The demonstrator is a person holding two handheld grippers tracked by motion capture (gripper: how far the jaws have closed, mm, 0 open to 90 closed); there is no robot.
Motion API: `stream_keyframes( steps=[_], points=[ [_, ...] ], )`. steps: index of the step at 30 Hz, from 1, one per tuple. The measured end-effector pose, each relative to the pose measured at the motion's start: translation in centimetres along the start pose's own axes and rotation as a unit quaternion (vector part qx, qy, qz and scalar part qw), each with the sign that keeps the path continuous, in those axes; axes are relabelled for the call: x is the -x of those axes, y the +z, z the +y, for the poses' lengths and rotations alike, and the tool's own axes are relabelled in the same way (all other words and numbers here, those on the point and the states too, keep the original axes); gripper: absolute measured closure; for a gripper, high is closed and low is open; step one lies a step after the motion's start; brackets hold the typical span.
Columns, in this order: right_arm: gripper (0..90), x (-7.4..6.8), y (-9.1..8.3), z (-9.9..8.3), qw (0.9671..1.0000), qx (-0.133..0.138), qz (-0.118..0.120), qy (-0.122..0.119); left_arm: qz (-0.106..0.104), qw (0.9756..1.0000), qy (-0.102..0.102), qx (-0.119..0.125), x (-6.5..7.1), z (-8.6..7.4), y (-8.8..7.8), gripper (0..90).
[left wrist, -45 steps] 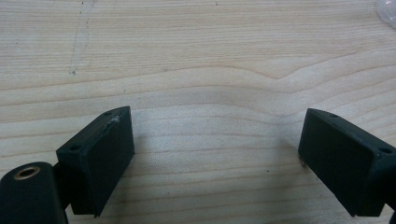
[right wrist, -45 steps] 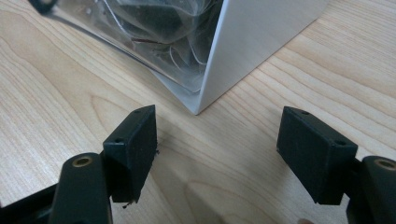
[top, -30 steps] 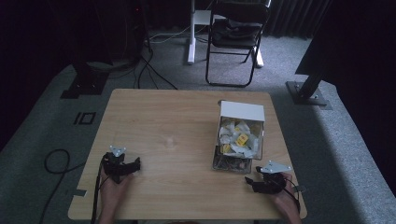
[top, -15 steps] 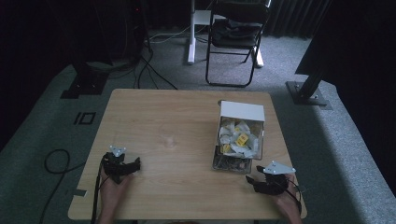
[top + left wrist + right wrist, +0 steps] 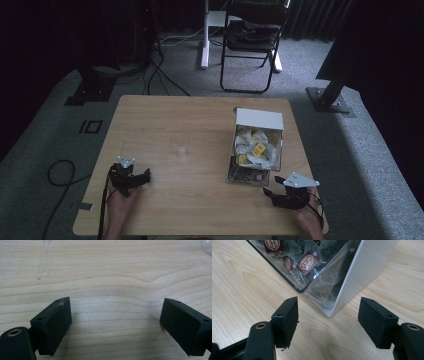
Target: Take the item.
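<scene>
Tea bags [image 5: 308, 261] blur behind the clear box [image 5: 352, 282] wall; both tools released, right tool [image 5: 328, 320] nearest

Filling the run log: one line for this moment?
left claw: open, idle | right claw: open, near box corner | tea-bag box: untouched

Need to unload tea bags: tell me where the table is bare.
Bare: the table from the left gripper across to the clear box, and its far edge. Crowded: the near right corner, where the right gripper sits beside the box.
</scene>
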State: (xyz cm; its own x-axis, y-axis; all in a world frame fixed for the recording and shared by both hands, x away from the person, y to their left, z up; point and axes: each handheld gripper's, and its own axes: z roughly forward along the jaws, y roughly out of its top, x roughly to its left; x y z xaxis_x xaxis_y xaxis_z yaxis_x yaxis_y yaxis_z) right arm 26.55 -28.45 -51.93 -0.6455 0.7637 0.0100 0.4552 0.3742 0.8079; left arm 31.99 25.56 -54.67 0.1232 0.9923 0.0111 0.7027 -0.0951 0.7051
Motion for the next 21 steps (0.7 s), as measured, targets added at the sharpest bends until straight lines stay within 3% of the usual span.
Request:
stream_keyframes(
  steps=[21],
  points=[
    [26.5,-1.0,-1.2,1.3,0.9997,0.018,-0.003,-0.015,0.0,1.0,0.0,0.0,0.0,0.0,0.0,11.1]
  ],
)
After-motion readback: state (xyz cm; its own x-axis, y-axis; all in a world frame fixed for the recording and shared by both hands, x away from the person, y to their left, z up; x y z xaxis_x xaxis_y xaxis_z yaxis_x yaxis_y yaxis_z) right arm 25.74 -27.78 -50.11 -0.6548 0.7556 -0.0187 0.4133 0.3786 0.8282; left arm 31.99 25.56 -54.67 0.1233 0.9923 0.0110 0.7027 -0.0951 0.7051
